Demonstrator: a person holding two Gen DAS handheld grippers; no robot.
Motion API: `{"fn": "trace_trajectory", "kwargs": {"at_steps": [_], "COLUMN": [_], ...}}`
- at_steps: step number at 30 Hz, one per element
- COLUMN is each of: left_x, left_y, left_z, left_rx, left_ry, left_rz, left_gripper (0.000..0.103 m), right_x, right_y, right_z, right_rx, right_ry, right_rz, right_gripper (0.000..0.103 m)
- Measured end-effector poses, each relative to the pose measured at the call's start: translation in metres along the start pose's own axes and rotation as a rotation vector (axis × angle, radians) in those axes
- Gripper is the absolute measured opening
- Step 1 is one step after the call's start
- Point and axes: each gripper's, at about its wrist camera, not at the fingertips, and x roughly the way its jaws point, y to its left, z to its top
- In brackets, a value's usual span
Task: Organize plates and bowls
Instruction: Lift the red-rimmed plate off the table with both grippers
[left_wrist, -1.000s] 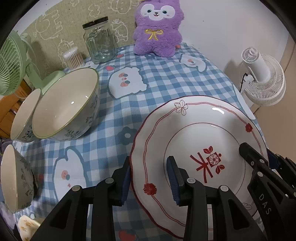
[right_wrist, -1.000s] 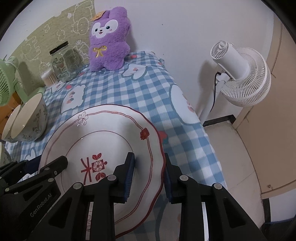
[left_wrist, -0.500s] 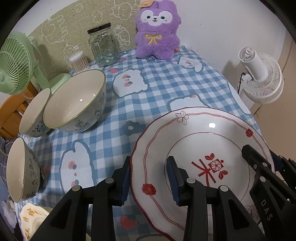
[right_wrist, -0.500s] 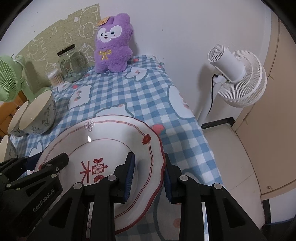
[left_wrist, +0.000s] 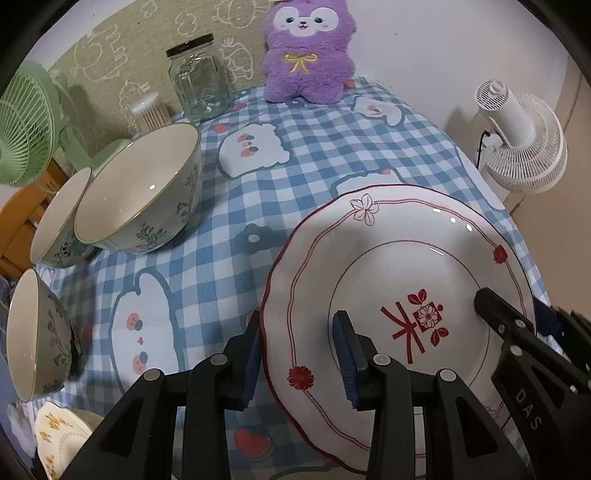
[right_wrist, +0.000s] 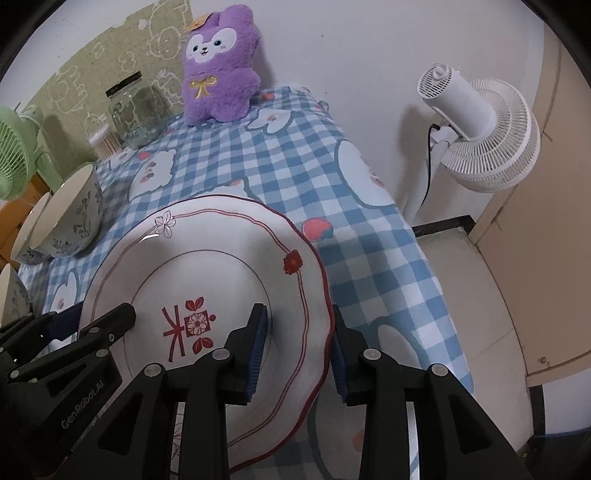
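Gripping the plate (left_wrist: 406, 258) at its left rim with the left gripper (left_wrist: 299, 332): outer pad against the wavy red edge, inner pad down on the white slope inside, rim clamped between. Straddling the opposite rim with the right gripper (right_wrist: 297, 325), jaws opening at this moment; rim between them, inner pad over the slope, outer pad just off the edge with a thin gap showing, so no firm press there. Pointing both grippers steeply down from the near side.

Sitting at the near right part of the blue checked cloth (left_wrist: 314, 147), close to the table's right edge, face up, red flower motif in the middle. Cannot tell whether fully resting on the cloth or slightly raised.

Standing left of the plate, well apart from it: large bowl (left_wrist: 136, 195), upright, with leaf pattern outside. Touching or nearly touching its left side: smaller bowl (left_wrist: 59, 218). Nearer along the left edge: third bowl (left_wrist: 33, 332), apart from the other two. Showing at the bottom left corner: part of a small dish (left_wrist: 55, 435) with orange flowers.

Lined along the far wall: jar (left_wrist: 197, 85) with black lid, swab holder (left_wrist: 149, 114) beside it, purple plush (left_wrist: 308, 51) to the right. Standing at far left: green fan (left_wrist: 22, 125). Standing beyond the table's right edge, on the floor: white fan (left_wrist: 524, 147).
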Motion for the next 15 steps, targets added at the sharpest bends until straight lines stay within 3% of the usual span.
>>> {"fn": "trace_trajectory", "kwargs": {"at_steps": [15], "left_x": [0.002], "left_y": [0.0009], "left_z": [0.0013], "left_rx": [-0.002], "left_ry": [0.002], "left_rz": [-0.007], "left_gripper": [0.037], "right_x": [0.0033], "right_y": [0.0029], "right_z": [0.0099], "right_rx": [-0.013], "right_ry": [-0.015], "right_rz": [-0.022], "right_gripper": [0.037]}}
